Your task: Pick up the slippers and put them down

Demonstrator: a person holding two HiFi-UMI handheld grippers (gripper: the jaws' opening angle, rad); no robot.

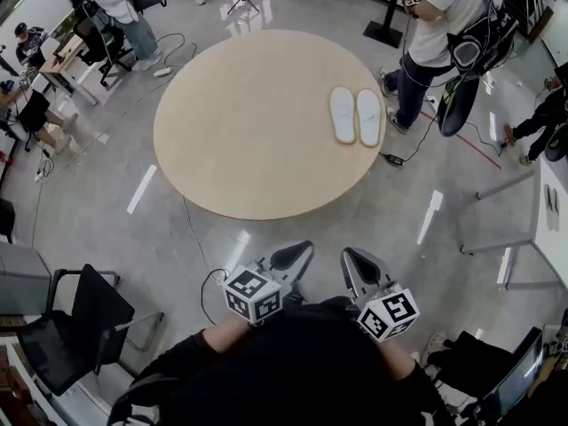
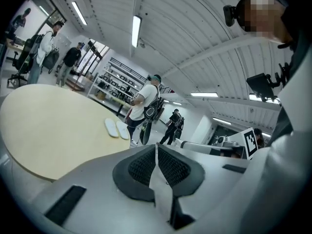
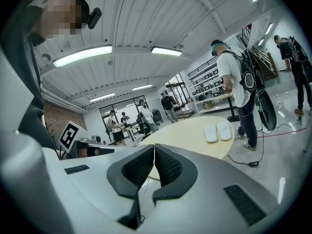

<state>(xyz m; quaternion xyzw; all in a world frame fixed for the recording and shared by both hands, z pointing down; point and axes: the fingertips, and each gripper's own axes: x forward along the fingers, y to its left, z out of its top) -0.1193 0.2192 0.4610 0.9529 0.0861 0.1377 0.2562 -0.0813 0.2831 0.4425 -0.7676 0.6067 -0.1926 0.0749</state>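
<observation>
Two white slippers [image 1: 356, 115] lie side by side, soles up, near the right edge of a round beige table [image 1: 248, 140]. They also show small in the left gripper view as the slippers [image 2: 116, 128] and in the right gripper view as the slippers [image 3: 218, 131]. My left gripper [image 1: 299, 254] and right gripper [image 1: 353, 257] are held close to my body, over the floor, well short of the table. Both are shut with nothing between the jaws; in each gripper view the black pads meet.
A person in a white shirt with a backpack [image 1: 444, 25] stands right beside the table's right edge, near the slippers. A cable and power brick [image 1: 392, 159] lie on the floor there. A black chair [image 1: 84, 322] stands at my left, another [image 1: 497, 371] at my right. More people and desks are at the far left.
</observation>
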